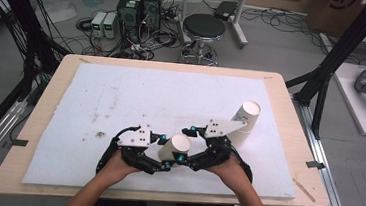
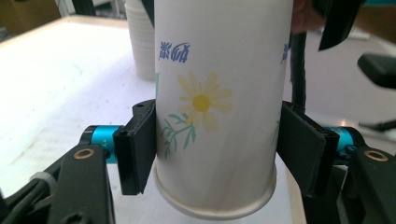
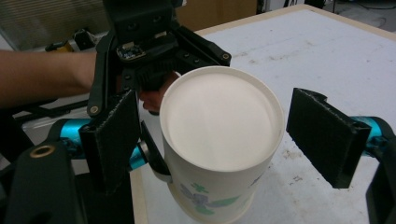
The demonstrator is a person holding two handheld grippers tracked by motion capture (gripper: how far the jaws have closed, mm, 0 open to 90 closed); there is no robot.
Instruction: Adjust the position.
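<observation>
Your forearms come in from six o'clock, and both hands meet over the near middle of the white foam mat (image 1: 121, 97). Between them stands a paper cup (image 1: 174, 149), upside down, its flat base facing up and its rolled rim on the mat. Your left gripper (image 1: 165, 154) sits at the cup's nine o'clock with its pads (image 2: 140, 144) pressed on the two sides of the wall, low down near the rim, just below the printed daisy. That is a clamp, and it looks square. Your right gripper (image 1: 187, 146) sits at three o'clock, and its jaws stand wide: in the right gripper view its pads (image 3: 327, 135) flank the cup with clear air on each side, touching nothing. So the cup is in the left claw alone. It should be very light, and thin-walled too, so it will likely buckle if you squeeze hard at mid-height. The rolled rim and the base ring are its stiffest bands, so a hold close to either seems safest, and the waxy paper may slip under a loose grip. A second stack of cups (image 1: 244, 119) stands upside down at about two o'clock from the held cup, well apart, near the mat's right edge.
</observation>
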